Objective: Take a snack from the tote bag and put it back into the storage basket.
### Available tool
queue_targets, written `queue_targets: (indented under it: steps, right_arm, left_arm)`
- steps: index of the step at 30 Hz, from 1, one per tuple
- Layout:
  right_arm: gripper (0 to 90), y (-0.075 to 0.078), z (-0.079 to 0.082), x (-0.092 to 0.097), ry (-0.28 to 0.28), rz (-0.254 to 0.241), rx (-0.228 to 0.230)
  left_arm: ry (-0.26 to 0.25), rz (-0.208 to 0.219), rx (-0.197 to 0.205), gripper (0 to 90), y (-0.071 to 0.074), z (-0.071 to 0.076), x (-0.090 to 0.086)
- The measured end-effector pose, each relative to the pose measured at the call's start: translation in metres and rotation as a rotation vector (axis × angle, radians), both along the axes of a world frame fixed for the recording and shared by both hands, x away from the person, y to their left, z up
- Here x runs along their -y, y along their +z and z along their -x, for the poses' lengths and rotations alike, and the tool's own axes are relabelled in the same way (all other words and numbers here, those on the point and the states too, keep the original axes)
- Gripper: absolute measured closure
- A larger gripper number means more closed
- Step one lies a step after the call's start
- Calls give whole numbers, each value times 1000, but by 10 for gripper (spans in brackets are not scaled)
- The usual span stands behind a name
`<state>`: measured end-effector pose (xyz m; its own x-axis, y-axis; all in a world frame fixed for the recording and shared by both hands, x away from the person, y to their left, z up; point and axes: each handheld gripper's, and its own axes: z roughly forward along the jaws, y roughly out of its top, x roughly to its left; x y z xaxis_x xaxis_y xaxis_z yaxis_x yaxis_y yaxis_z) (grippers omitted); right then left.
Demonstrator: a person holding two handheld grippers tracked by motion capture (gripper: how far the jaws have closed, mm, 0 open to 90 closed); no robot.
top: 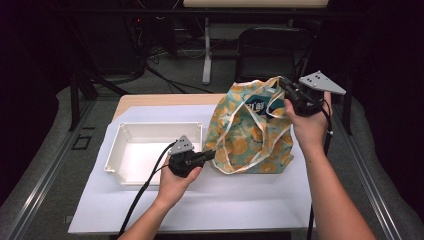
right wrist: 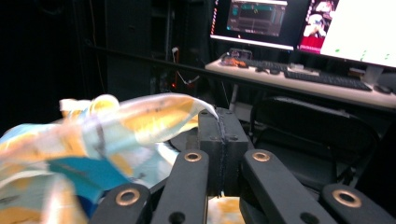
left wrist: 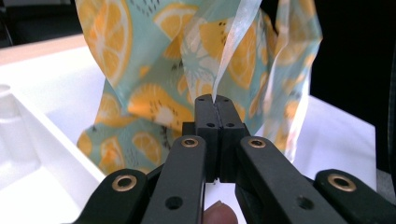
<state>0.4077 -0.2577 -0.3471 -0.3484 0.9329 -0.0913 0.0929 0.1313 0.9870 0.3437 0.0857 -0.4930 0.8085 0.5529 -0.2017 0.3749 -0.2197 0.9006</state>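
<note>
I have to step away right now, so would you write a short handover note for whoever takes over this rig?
Left gripper: shut on the bag's translucent handle strap, low by the tray.
Right gripper: shut on the bag's top edge, held high.
Orange-print bag: stands on the white sheet, mouth being pulled open; something blue shows inside.
White tray: left of the bag.
Done: both sides gripped.
Left: probably spread the mouth and get at the contents.

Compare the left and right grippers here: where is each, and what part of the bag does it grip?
The left gripper sits low near the table, beside the white tray, while the right gripper is raised at the top of the bag.
The left gripper pinches a pale translucent strap on the bag's side; the right gripper pinches the bag's upper edge.
Both are shut on bag fabric, each held in one hand.
</note>
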Motion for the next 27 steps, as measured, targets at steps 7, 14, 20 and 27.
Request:
queue_targets:
  steps: [7,14,20,27]
  right_arm:
    - [839,-15,-23,16,-40,5,-91]
    - [524,-20,-16,28,42,-120,-112]
    - [406,-11,12,35,52,-110,-73]
    - [295,-22,42,38,64,-117,-75]
  left_arm:
    - [14,3,-4,900,-4,1,0]
    - [60,45,44,636,10,0,-1]
    - [103,78,105,472,35,0,0]
    - [120,85,129,415,54,-3,9]
